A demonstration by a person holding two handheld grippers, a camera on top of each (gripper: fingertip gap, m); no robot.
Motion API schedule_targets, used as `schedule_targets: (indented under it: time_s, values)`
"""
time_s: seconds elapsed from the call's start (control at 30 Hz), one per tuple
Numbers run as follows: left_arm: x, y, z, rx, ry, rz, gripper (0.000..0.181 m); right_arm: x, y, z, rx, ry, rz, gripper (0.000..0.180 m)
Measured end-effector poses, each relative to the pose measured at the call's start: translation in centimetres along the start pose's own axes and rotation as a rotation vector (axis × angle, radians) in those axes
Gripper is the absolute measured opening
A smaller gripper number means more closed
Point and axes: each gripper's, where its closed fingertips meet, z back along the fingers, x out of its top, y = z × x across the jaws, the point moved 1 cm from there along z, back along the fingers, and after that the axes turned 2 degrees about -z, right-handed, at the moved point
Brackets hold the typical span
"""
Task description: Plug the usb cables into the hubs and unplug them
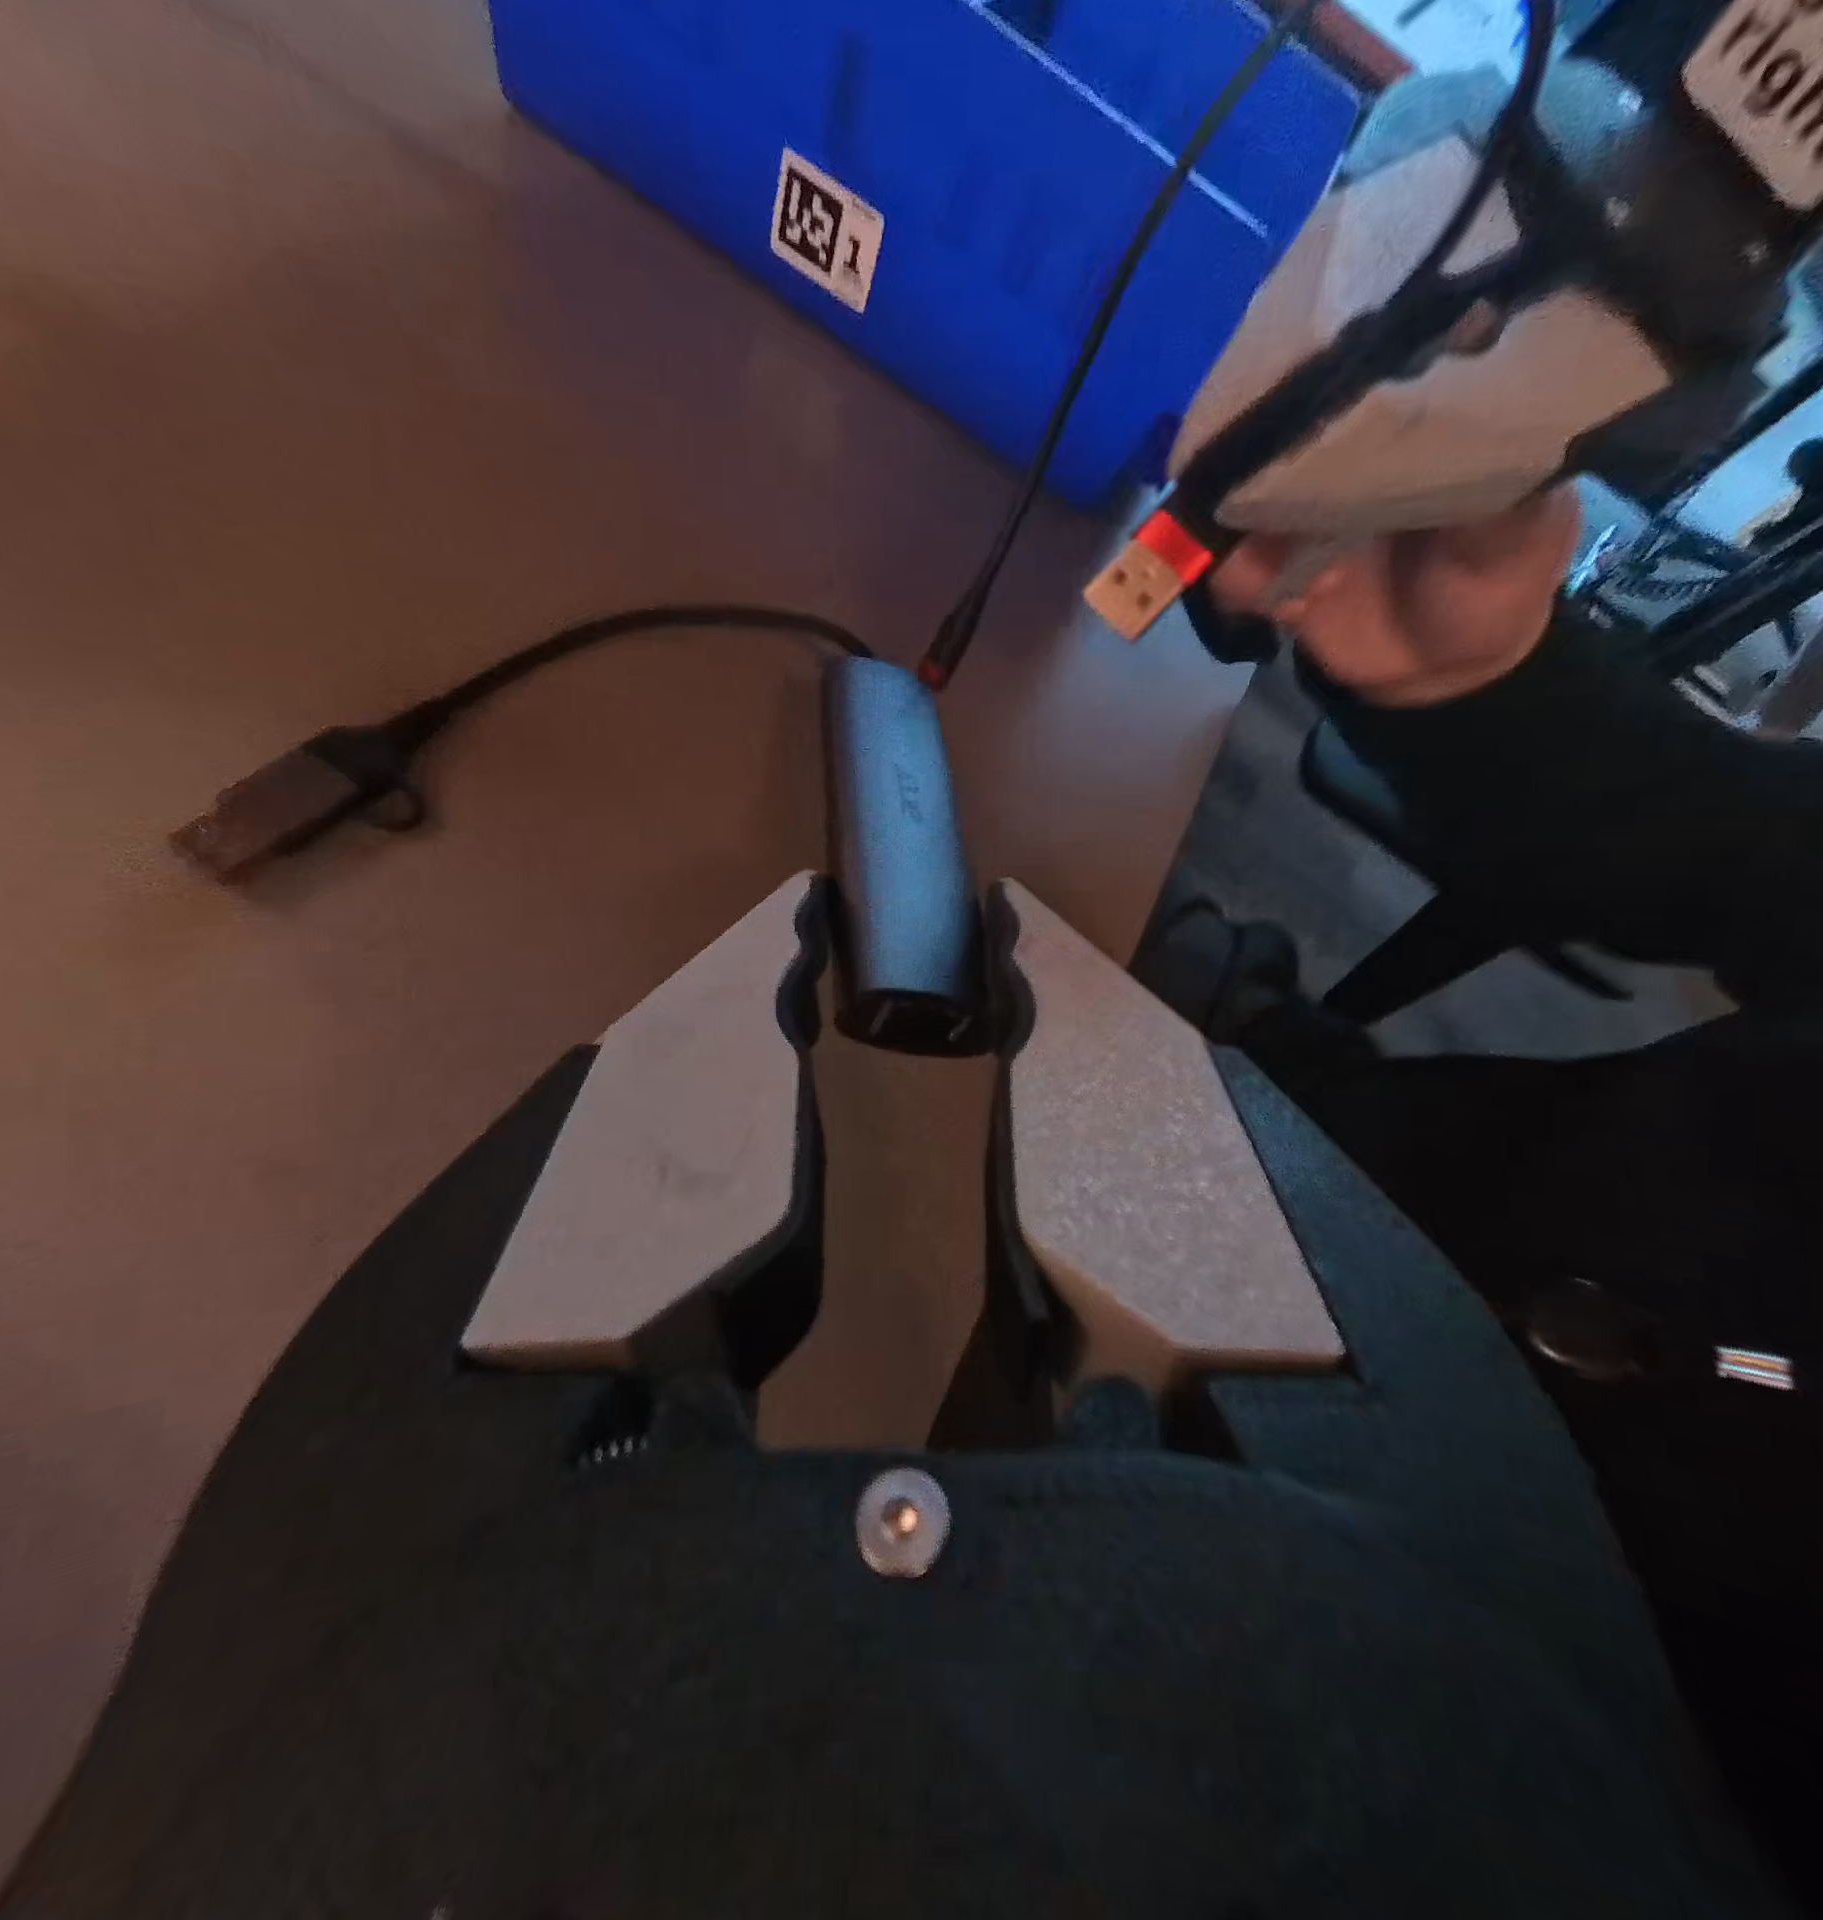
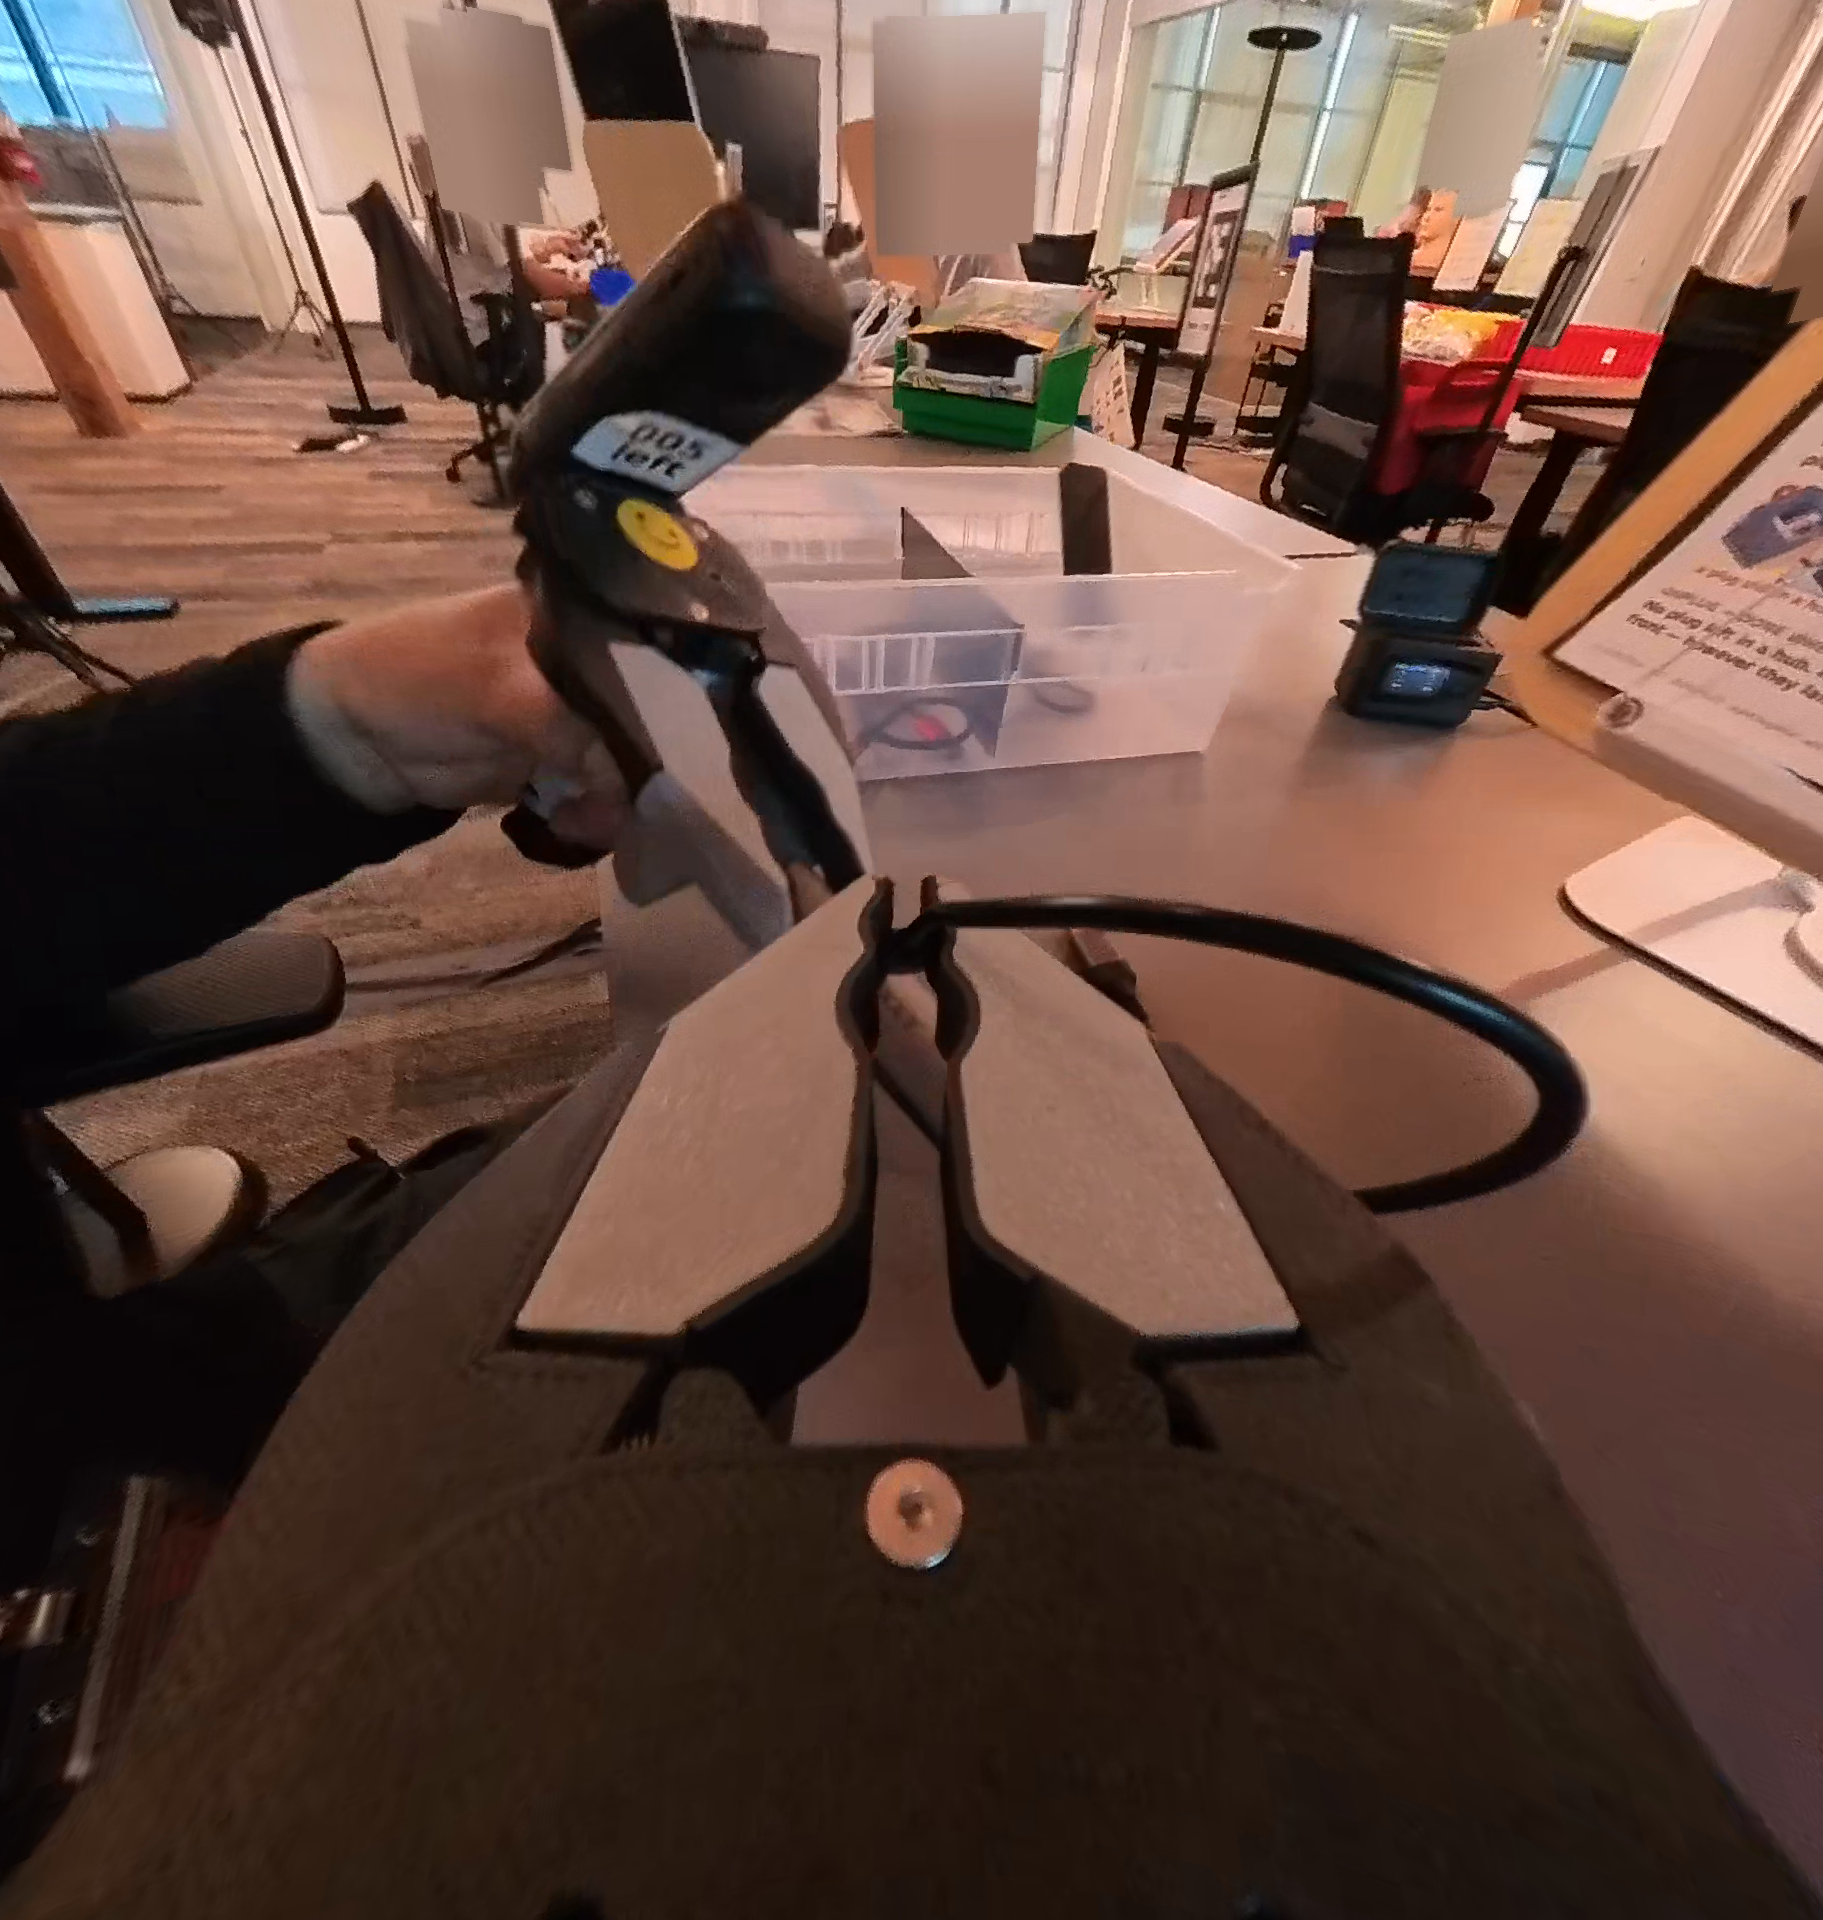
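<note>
A slim grey metal hub (image 1: 902,831) with rounded edges is gripped between the left gripper (image 1: 905,966) jaws above the smooth brown bench (image 1: 263,468). A black cable (image 2: 1302,966) is clamped in the right gripper (image 2: 907,904) jaws; its red-collared plug (image 1: 1146,577) is held just beside the hub, unplugged. A clear plastic bin (image 2: 1146,582) with dark dividers holds coiled cables. A blue bin (image 1: 990,208) is seen behind.
</note>
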Motion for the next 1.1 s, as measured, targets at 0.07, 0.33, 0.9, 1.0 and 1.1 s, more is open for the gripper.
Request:
schedule_targets:
  time_s: [0.07, 0.33, 0.9, 1.0, 1.1]
  values:
    - [0.2, 0.4, 0.6, 0.008, -0.016, 0.008, 0.025, 0.1, 0.8, 0.1, 0.034, 0.015, 0.052, 0.002]
    - [-1.3, 1.4, 0.1, -0.004, 0.037, 0.036, 0.000, -5.7, 0.6, -2.3, -0.089, 0.285, 0.365, 0.002]
    - [-6.2, -0.1, -0.9, 0.107, 0.421, -0.375, 0.046, -9.3, -5.8, 2.1, -0.307, 0.644, 0.008, 0.003]
    - [-5.9, -0.5, -1.6, 0.108, 0.427, -0.387, 0.028, -9.4, -5.4, 3.2, -0.292, 0.707, -0.027, 0.021]
    - [-5.7, -0.2, -1.6, 0.144, 0.440, -0.386, 0.028, -8.7, -4.5, 4.4, -0.249, 0.755, 0.034, 0.034]
